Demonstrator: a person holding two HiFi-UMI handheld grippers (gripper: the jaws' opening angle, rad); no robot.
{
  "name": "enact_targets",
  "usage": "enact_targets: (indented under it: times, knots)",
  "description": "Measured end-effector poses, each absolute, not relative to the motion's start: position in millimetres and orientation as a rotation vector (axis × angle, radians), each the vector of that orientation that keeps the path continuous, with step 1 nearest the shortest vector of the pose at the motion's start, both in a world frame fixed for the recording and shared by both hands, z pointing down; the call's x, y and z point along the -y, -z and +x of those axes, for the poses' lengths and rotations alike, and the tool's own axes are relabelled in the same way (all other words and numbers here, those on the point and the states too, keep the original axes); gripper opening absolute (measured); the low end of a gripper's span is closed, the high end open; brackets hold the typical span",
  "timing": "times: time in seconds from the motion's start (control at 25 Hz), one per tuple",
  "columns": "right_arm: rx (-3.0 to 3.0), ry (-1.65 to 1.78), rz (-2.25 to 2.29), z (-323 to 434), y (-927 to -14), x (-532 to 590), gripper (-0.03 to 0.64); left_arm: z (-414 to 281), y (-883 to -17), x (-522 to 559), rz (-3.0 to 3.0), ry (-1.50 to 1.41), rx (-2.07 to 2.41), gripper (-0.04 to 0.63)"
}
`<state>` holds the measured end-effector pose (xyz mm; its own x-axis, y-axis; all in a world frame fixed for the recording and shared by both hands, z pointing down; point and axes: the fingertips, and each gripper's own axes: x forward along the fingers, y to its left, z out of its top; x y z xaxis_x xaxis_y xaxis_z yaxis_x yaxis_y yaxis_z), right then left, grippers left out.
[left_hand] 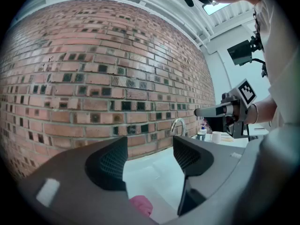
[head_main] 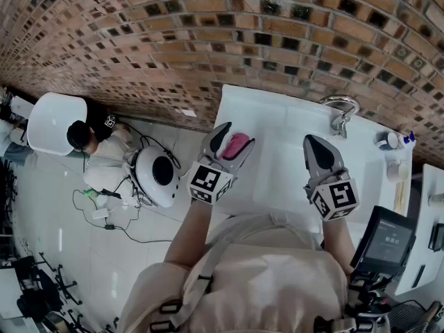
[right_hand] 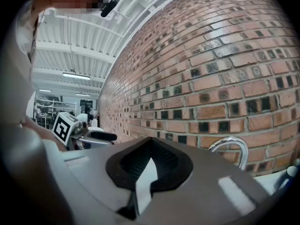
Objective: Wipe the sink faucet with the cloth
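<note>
A chrome curved faucet (head_main: 340, 113) stands at the back of the white sink (head_main: 277, 116), against the brick wall. A pink cloth (head_main: 237, 144) lies on the sink's left part. My left gripper (head_main: 234, 134) hovers over it with its jaws apart. In the left gripper view the cloth (left_hand: 140, 204) shows low down, under the open left gripper (left_hand: 150, 149), and nothing is between the pads. The faucet (left_hand: 177, 125) is ahead and to the right there. My right gripper (head_main: 312, 143) is shut and empty, in front of the faucet (right_hand: 232, 146) and a little left of it.
Small bottles (head_main: 390, 141) and a white cup (head_main: 397, 171) stand at the sink's right end. A dark screen (head_main: 386, 240) sits lower right. Down on the floor at left are a seated person (head_main: 90, 141), a white round device (head_main: 158, 175) and cables.
</note>
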<state>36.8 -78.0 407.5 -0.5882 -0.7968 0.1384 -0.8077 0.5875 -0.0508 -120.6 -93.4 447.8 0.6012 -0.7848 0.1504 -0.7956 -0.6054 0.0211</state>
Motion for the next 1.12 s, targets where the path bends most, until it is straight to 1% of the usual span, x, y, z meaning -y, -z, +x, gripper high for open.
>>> enact_targets:
  times: [0.08, 0.24, 0.6, 0.84, 0.96, 1.04, 1.08, 1.12]
  knots:
    - [2.706, -0.166, 1.367, 33, -409, 81, -0.015, -126, -463, 96, 2.703, -0.248, 1.351, 0.317]
    - [2.703, -0.170, 1.351, 27, -415, 86, -0.015, -134, -509, 99, 2.636, -0.402, 1.312, 0.373]
    - [2.673, -0.201, 1.345, 31, -428, 96, -0.014, -139, -614, 94, 2.428, -0.690, 1.160, 0.377]
    - [2.663, -0.223, 1.350, 36, -434, 103, -0.014, -142, -673, 97, 2.309, -0.940, 1.062, 0.376]
    - [2.655, -0.235, 1.364, 41, -437, 107, -0.014, -146, -701, 99, 2.246, -1.022, 1.044, 0.355]
    - [2.651, -0.241, 1.375, 45, -439, 108, -0.014, -150, -712, 100, 2.213, -1.055, 1.048, 0.271]
    - [2.648, -0.247, 1.383, 47, -441, 109, -0.014, -153, -715, 100, 2.195, -1.071, 1.058, 0.204]
    - [2.645, -0.255, 1.393, 50, -443, 109, -0.014, -156, -717, 99, 2.179, -1.086, 1.068, 0.159]
